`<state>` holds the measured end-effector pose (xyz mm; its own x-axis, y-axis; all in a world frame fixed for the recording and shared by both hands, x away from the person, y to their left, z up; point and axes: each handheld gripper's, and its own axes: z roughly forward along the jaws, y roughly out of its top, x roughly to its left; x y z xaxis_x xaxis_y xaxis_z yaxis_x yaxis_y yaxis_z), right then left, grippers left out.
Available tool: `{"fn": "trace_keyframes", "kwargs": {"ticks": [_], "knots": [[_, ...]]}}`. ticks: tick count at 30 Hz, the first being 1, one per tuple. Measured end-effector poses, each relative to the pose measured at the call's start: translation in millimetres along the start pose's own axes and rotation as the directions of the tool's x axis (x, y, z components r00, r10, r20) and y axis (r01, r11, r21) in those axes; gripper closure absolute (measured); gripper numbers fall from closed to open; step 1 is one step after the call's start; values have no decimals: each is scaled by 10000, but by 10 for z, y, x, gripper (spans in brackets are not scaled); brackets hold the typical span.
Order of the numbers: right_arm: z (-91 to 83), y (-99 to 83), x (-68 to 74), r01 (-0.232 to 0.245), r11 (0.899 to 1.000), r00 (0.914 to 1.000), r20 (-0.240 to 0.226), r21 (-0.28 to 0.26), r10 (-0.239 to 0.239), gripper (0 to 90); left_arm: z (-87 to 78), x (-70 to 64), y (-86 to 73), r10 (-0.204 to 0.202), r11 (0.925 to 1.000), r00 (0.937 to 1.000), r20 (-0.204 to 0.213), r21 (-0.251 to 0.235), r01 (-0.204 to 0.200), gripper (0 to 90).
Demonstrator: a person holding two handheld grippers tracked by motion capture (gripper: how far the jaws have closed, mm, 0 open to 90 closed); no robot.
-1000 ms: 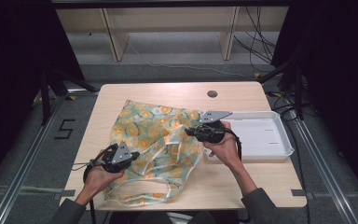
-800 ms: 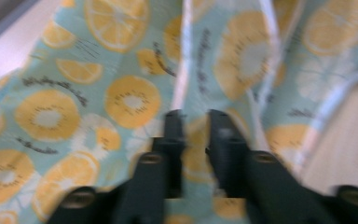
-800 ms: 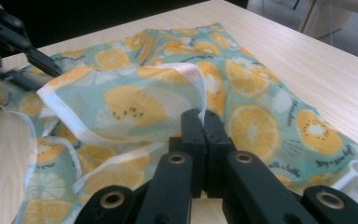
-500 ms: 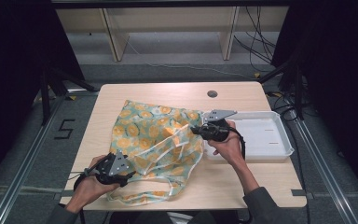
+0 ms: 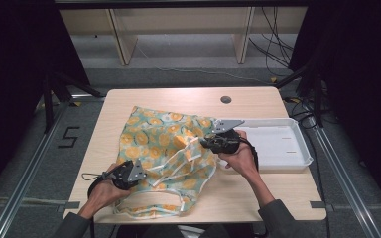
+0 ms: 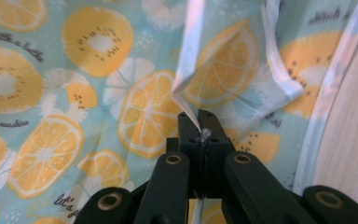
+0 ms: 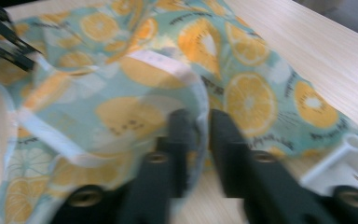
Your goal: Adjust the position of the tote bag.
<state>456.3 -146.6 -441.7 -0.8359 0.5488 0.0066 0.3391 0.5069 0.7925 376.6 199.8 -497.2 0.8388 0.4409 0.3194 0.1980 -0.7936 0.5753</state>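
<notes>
Both jaws clamped on fruit-print bag (image 5: 163, 148): left on strap, right on hem.

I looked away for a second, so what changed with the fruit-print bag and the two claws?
The left claw, shut on a pale strap, pulled back toward the person's edge, drawing the bag out. The right claw edged slightly left, clamped on the bag's rim. The white tray stayed put.

right tool (image 7: 203, 140) | jaws pinch white-trimmed edge | fruit-print cloth (image 7: 242, 88) | wooden table (image 7: 317, 51)
</notes>
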Motion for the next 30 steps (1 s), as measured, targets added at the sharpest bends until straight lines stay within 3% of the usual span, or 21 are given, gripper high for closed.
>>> {"fn": "trace_keyframes", "kwargs": {"ticks": [2, 3, 4, 5, 8, 11, 15, 17, 18, 19, 20, 21, 22, 23, 24, 25, 26, 27, 28, 29, 30], "knots": [[-66, 25, 18, -9, 9998, 9998, 196, 215, 4, 607, -104, 59, 12, -345, 9987, 9994, 60, -379, 347, 895], [-66, 25, 18, -9, 9998, 9998, 196, 215, 4, 607, -104, 59, 12, -345, 9987, 9994, 60, -379, 347, 895], [-208, 43, 76, -188, 9997, 9995, 237, 160, 184, 551, -199, 126, 26, -701, 9944, 9975, 94, -781, 706, 895], [-300, 50, 106, 61, 10000, 9985, 536, 60, -64, 526, -235, 150, 33, -957, 9903, 9953, 142, -998, 966, 895], [-583, 27, 274, 332, 9990, 9990, 277, 288, -340, 495, -298, 186, 53, -1755, 9726, 9842, 230, -1511, 1769, 895], [-746, -69, 525, 1072, 9935, 9942, -133, 375, -1067, 501, -351, 228, 85, -1843, 9685, 9828, 152, -1674, 1842, 895], [-747, -176, 745, 1370, 9887, 9899, -460, 615, -1343, 484, -384, 268, 114, -1972, 9638, 9801, 220, -1788, 1979, 895], [-585, -221, 855, 1939, 9773, 9806, -472, 855, -1904, 447, -423, 290, 150, -2027, 9619, 9790, 193, -1831, 2028, 895], [-517, -226, 872, 2058, 9733, 9783, -449, 1017, -2022, 437, -420, 286, 160, -2162, 9553, 9762, 183, -2024, 2154, 895], [-447, -235, 884, 2147, 9693, 9764, -515, 1195, -2099, 431, -438, 300, 168, -2043, 9600, 9786, 226, -1911, 2049, 895], [-369, -249, 893, 2231, 9661, 9748, -375, 1296, -2201, 419, -430, 297, 174, -2184, 9526, 9753, 319, -2101, 2202, 895], [-305, -263, 914, 2111, 9636, 9773, -193, 1641, -2108, 404, -440, 312, 180, -2014, 9572, 9790, 316, -2058, 2036, 895], [-251, -272, 918, 2248, 9561, 9738, -81, 1880, -2273, 406, -446, 316, 188, -2068, 9556, 9778, 332, -2074, 2091, 895], [-169, -286, 925, 2480, 9412, 9665, 76, 2295, -2565, 423, -453, 323, 191, -2048, 9570, 9782, 337, -2030, 2073, 895], [-120, -289, 918, 2750, 9302, 9579, 135, 2430, -2868, 503, -449, 320, 192, -2304, 9481, 9725, 337, -2171, 2321, 895], [-78, -294, 916, 2954, 9173, 9504, 158, 2669, -3106, 657, -464, 341, 192, -2107, 9523, 9770, 319, -2192, 2125, 895], [-66, -283, 906, 3327, 9036, 9390, -64, 2699, -3439, 780, -481, 347, 193, -2259, 9489, 9735, 369, -2178, 2285, 894], [-73, -263, 900, 3437, 9019, 9354, -102, 2617, -3535, 855, -500, 361, 196, -2337, 9458, 9716, 383, -2229, 2363, 894], [-73, -263, 900, 3437, 9019, 9354, -102, 2617, -3535, 855, -500, 361, 196, -2337, 9458, 9716, 383, -2229, 2363, 894], [-163, -146, 847, 3600, 9098, 9320, -348, 2067, -3608, 900, -544, 413, 192, -2482, 9376, 9681, 335, -2430, 2488, 895], [-207, -95, 817, 3504, 9195, 9360, -311, 1782, -3507, 900, -570, 447, 194, -2632, 9306, 9644, 270, -2565, 2612, 894]]}}
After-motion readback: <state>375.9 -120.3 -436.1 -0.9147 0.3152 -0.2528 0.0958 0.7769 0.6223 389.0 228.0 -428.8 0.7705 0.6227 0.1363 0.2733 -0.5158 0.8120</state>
